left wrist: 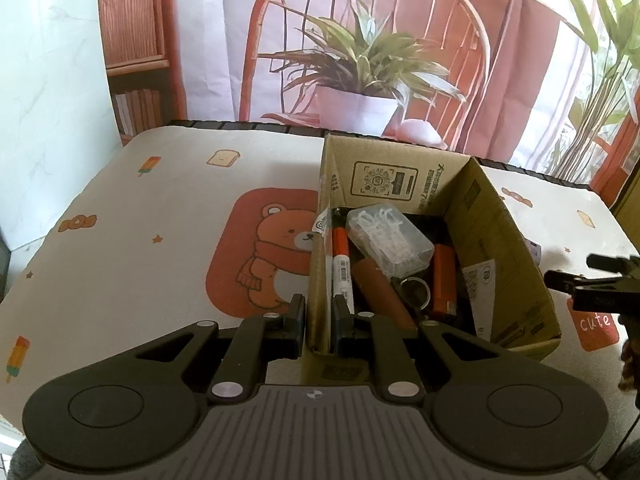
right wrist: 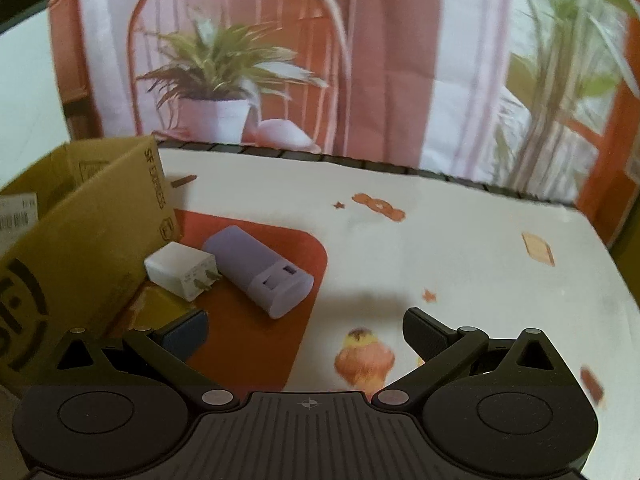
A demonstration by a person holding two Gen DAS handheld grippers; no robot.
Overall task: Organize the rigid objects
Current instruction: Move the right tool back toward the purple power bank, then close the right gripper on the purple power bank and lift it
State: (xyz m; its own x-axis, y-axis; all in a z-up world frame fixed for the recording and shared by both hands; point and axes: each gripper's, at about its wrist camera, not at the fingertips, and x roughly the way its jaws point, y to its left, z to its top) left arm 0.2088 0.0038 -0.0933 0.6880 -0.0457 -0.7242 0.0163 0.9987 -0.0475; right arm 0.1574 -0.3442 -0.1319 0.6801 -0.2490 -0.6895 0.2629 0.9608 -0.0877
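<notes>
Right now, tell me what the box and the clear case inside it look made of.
Box: corrugated cardboard, matte brown, with printed labels and raw folded flaps. Clear case: probably hard plastic, glossy and see-through; white pieces show through its lid.

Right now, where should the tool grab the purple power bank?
Probably across the middle of the purple power bank, fingers on its two long sides, coming down from above. It lies flat and tilted, with the white charger plug close beside it, so the open right tool should avoid that side.
</notes>
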